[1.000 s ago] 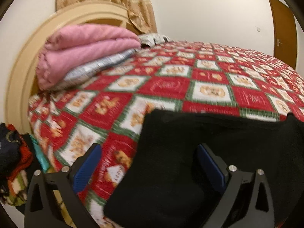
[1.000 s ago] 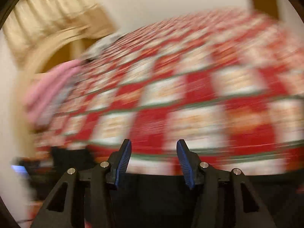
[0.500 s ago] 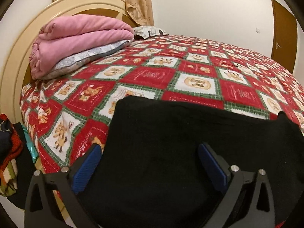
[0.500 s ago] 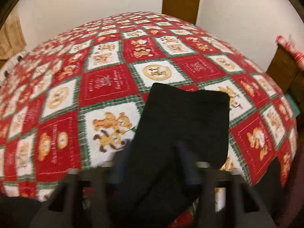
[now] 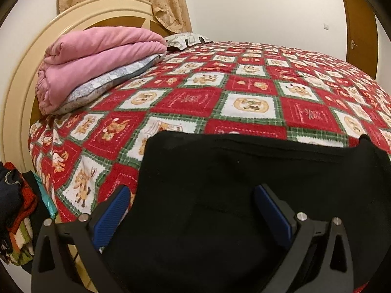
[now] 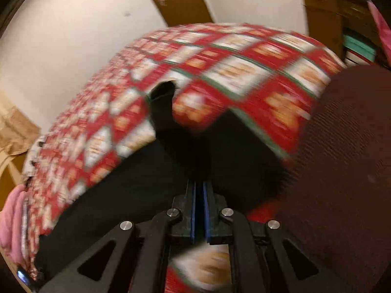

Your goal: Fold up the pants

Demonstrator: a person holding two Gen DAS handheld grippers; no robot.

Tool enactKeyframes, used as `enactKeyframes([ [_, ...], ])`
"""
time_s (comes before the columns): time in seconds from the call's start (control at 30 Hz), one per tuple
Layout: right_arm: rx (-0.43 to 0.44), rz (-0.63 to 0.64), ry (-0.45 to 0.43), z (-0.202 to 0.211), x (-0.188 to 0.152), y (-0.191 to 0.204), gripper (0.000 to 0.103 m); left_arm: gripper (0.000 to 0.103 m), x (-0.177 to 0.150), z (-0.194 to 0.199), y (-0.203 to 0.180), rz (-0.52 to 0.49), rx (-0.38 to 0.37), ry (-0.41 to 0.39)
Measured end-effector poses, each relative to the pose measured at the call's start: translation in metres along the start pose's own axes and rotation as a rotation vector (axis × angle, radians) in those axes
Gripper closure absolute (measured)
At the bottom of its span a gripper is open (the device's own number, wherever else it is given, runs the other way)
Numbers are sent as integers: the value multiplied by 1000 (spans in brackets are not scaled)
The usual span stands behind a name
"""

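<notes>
Black pants (image 5: 220, 195) lie on the red patterned bedspread (image 5: 195, 97) near the bed's front edge. My left gripper (image 5: 193, 210) hovers just above them, wide open and empty, blue pads on either side of the cloth. In the blurred right wrist view my right gripper (image 6: 200, 205) is shut on a fold of the black pants (image 6: 171, 141), and a pant leg stretches away from the jaws up over the bedspread (image 6: 244, 73).
A folded pink blanket (image 5: 97, 58) on a grey pillow (image 5: 110, 83) lies at the cream headboard (image 5: 19, 78). A clothes pile (image 5: 14, 210) sits by the bed at the left. A dark mesh chair back (image 6: 342, 171) stands at the right. A brown door (image 5: 359, 22) is beyond.
My right gripper has closed on the pants and swung, lifting a leg of cloth. The left gripper has stayed open and drifted slightly over the pants.
</notes>
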State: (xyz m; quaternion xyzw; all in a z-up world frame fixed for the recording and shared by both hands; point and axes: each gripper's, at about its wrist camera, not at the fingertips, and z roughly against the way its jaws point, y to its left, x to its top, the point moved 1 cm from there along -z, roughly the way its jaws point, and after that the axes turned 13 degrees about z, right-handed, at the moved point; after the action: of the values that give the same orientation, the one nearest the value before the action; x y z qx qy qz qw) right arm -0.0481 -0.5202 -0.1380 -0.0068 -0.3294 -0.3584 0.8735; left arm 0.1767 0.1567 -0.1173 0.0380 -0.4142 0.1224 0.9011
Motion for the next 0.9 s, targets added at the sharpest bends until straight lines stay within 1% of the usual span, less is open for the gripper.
enactKeyframes([
  [0.03, -26, -8, 5, 2, -5, -7, 97, 0, 1, 0, -2, -13, 7, -2],
  [0.13, -46, -69, -26, 14, -10, -29, 97, 0, 2, 2, -7, -54, 31, -5],
  [0.17, -41, -98, -58, 21, -7, -37, 97, 1, 3, 6, -10, -72, 43, -9],
  [0.2, -30, -102, -78, 24, -3, -40, 97, 1, 4, 11, -12, -84, 42, -18],
  [0.23, -25, -92, -91, 26, 1, -42, 96, 1, 5, 21, -17, -102, 18, -43],
  [0.27, -30, -62, -98, 26, 7, -41, 96, 1, 5, 34, -24, -125, -22, -75],
  [0.3, -25, -41, -95, 24, 10, -40, 93, 1, 4, 46, -31, -149, -56, -99],
  [0.33, -13, -23, -83, 20, 13, -39, 84, 1, 3, 57, -40, -177, -93, -116],
  [0.37, 3, -16, -62, 14, 15, -38, 77, 1, -1, 69, -53, -214, -143, -126],
  [0.4, 23, -23, -45, 9, 15, -38, 64, 1, -6, 83, -70, -267, -208, -130],
  [0.43, 41, -28, -42, 6, 15, -37, 54, 1, -10, 94, -83, -311, -257, -134],
  [0.47, 71, -30, -45, 5, 12, -34, 53, 1, -17, 104, -99, -360, -304, -138],
  [0.53, 101, -25, -49, 6, 9, -28, 52, 1, -37, 125, -138, -488, -409, -149],
  [0.63, 141, -1, -48, 10, 0, -22, 52, 1, -60, 146, -178, -599, -507, -160],
  [0.7, 212, -4, -27, 12, -7, -16, 52, 1, -77, 157, -206, -663, -578, -149],
  [0.77, 278, -20, -8, 13, -13, -12, 52, 1, -91, 164, -225, -717, -612, -157],
  [0.8, 298, -27, 0, 13, -15, -10, 52, 1, -101, 166, -236, -751, -623, -164],
  [0.87, 326, -57, 24, 10, -20, -9, 52, 1, -112, 167, -246, -789, -641, -156],
  [0.9, 327, -64, 28, 8, -21, -9, 53, 1, -118, 166, -251, -808, -650, -146],
])
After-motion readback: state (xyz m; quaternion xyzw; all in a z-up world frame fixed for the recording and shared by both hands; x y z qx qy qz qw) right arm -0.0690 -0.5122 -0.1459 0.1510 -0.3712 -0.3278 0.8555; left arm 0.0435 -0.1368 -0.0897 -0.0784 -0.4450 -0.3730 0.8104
